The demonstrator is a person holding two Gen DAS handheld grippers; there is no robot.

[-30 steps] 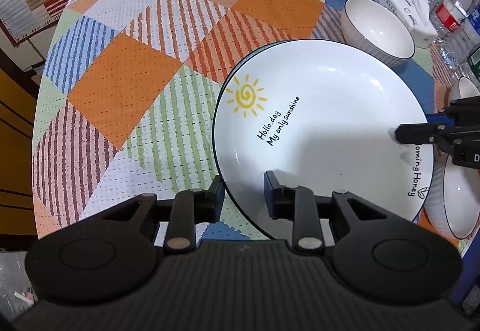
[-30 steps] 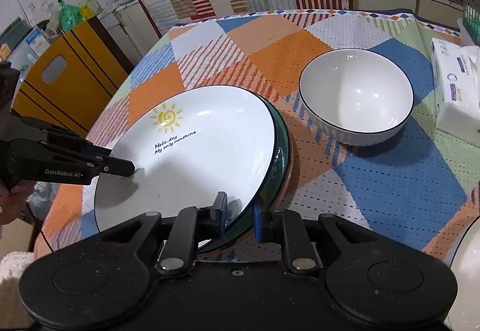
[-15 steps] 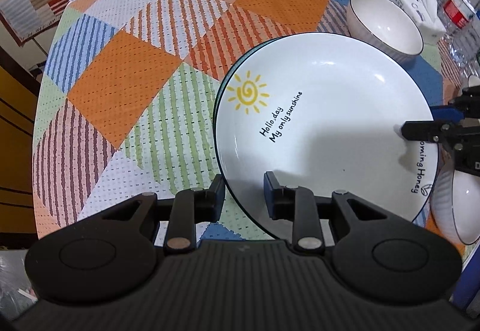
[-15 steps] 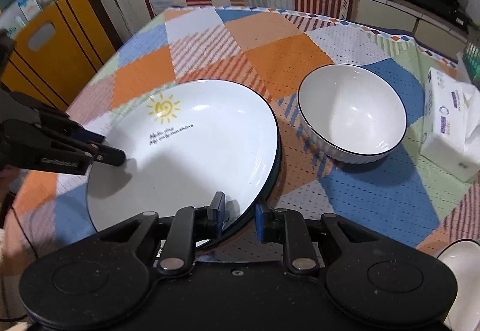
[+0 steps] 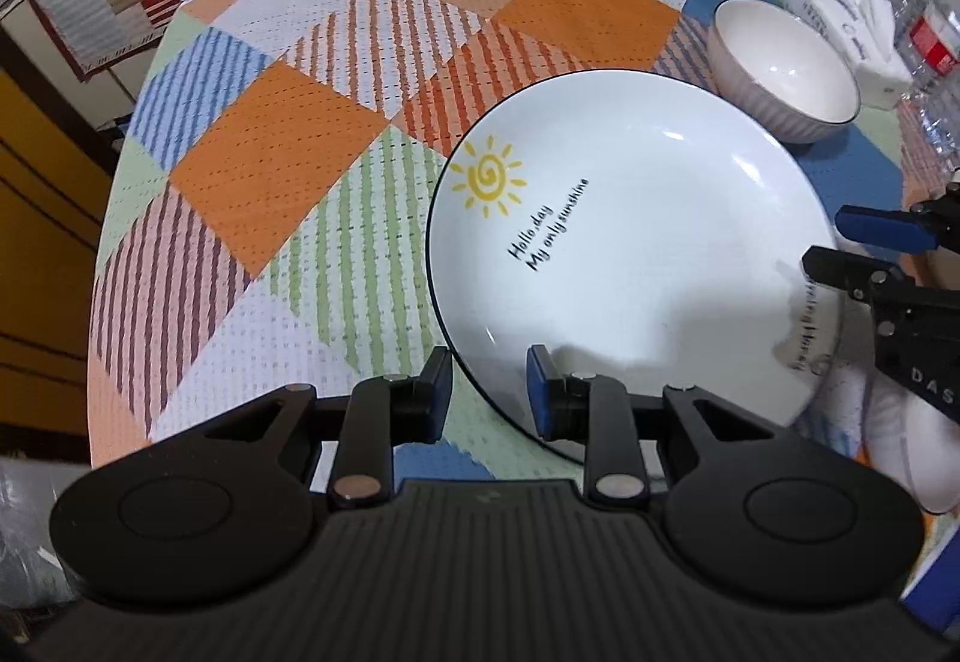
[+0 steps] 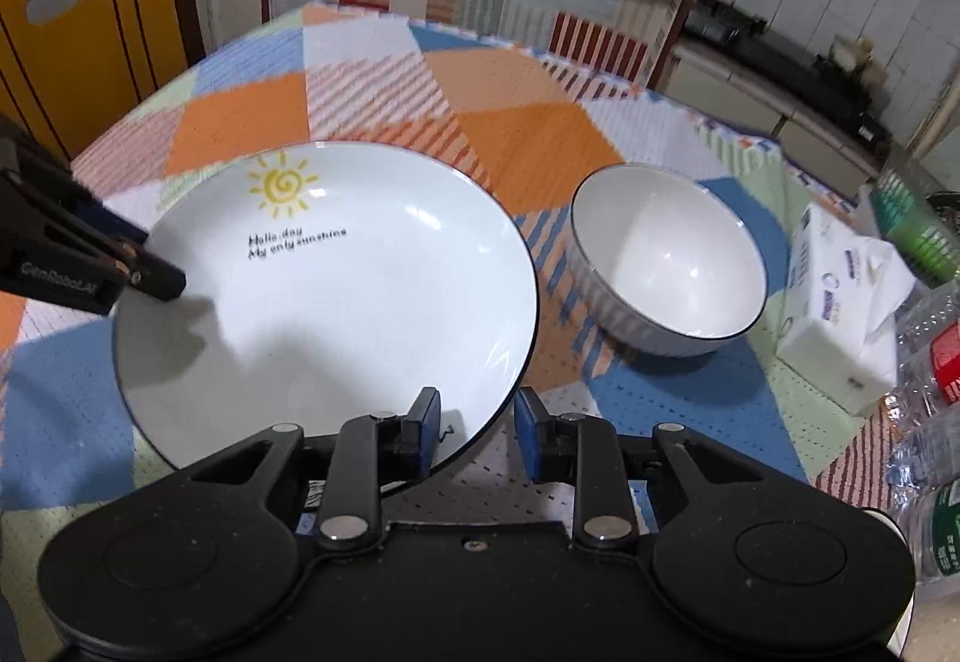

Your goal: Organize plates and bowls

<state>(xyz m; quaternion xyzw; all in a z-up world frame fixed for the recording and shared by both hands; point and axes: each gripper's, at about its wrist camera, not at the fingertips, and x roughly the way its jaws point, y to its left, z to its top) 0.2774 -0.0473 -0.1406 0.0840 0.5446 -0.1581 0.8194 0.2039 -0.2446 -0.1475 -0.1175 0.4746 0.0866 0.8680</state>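
Note:
A white plate with a yellow sun (image 5: 630, 218) (image 6: 336, 302) lies partly over another plate lettered "Honey" (image 5: 810, 329). My left gripper (image 5: 487, 392) is shut on the sun plate's near rim, one pad inside and one outside; it also shows at the left of the right wrist view. On the opposite rim, my right gripper (image 6: 478, 431) has its jaws opening; the rim still sits between them, and the pads stand off it. A white bowl with a dark rim (image 5: 786, 68) (image 6: 666, 260) stands upright beyond the plate.
A tissue pack (image 6: 840, 314) and water bottles (image 6: 936, 362) crowd the table's right side. A second ribbed white bowl (image 5: 918, 452) sits beside the Honey plate. The checked tablecloth (image 5: 288, 152) stretches left to the table edge.
The sun plate has shifted over the plate beneath it, whose dark green rim no longer shows in the right wrist view. The right gripper's jaws have spread apart and its view has rolled.

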